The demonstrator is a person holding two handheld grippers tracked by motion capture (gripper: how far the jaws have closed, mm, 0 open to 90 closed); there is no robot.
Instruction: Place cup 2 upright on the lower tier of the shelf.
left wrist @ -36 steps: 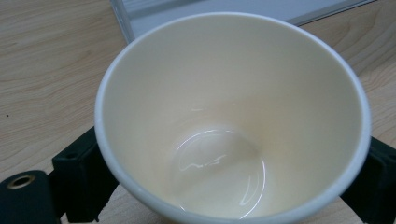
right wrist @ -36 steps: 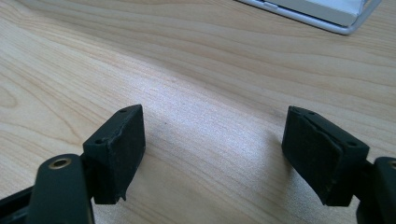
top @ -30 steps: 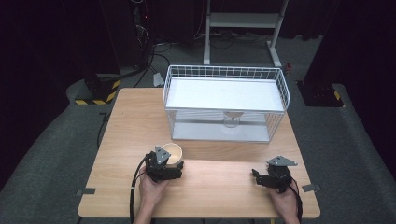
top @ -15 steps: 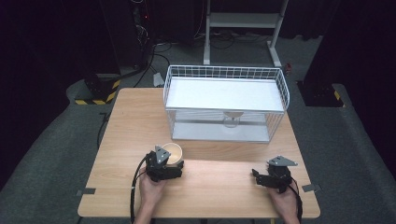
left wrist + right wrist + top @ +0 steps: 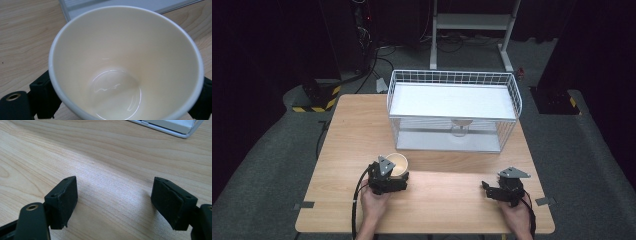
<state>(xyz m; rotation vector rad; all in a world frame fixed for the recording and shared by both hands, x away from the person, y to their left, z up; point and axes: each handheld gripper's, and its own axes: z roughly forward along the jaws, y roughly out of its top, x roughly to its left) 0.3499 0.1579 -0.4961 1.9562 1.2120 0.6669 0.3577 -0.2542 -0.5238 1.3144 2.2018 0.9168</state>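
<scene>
Cup sits on the counter near-left, cream paper, upright, empty inside. Left gripper is on it from the near side: in the left gripper view the cup stands between the two black jaws, one at each flank just under the rim, pressed to the wall, so it reads as gripped. Right gripper rests near-right, well apart from the cup; in the right gripper view its jaws stand wide w/ bare wood between them, holding nothing.

Wire basket stands at the far-centre of the counter, white tray floor, w/ a small clear glass thing seen through its front mesh; can't tell what exactly.

Step in hand, as I judge it: secure the cup & lift, prob. toward the basket. Doing it well:
- Paper wall is soft. Squeeze only enough to stop slip; too much ovalises the rim & the cup may pop out.
- Grip sits high on the cup, so keep the wrist level on lift or the base will swing.
- Go straight up first, then move far-ward. The basket's front rim is tall relative to the cup, so clear it before going over.
- Aim for open tray floor, left of the glass thing, not on top of it.
- Keep the right gripper parked where it is, out of the path.
</scene>
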